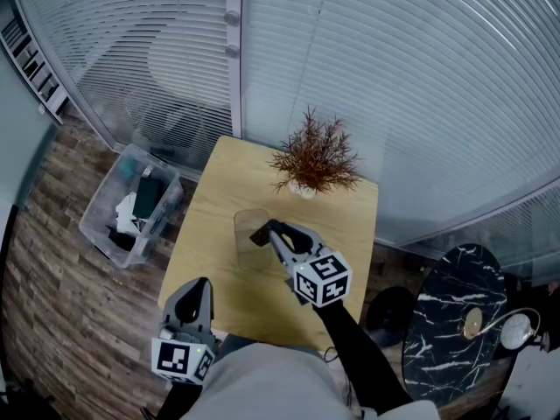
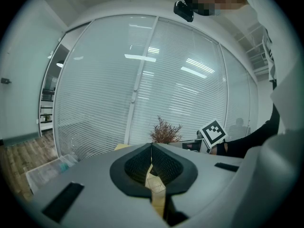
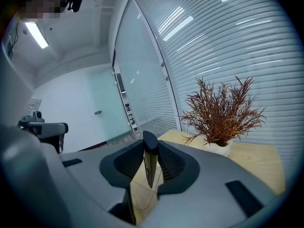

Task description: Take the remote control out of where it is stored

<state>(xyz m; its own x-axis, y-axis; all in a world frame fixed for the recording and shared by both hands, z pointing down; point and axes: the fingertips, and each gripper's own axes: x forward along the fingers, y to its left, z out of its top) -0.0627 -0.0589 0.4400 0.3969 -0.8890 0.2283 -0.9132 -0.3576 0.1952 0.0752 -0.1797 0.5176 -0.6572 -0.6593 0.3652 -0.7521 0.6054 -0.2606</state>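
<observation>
Right gripper (image 1: 273,232): pinching the remote (image 3: 150,163) edge-on at the clear holder (image 1: 247,248), mid-table (image 1: 223,182).
Left gripper (image 1: 201,285): fingers pressed together, empty, by the front edge.
Risk: thin-edge grip may slip, or the remote may snag and tip the holder.

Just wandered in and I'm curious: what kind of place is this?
Probably an office or meeting room: glass walls with slatted blinds, a small wooden table bearing a dried potted plant, and wood-look flooring.

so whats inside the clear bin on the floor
The clear bin holds a dark flat item, something white and black bits lower down. All are too small to identify, and whatever lies under them is covered.
</observation>
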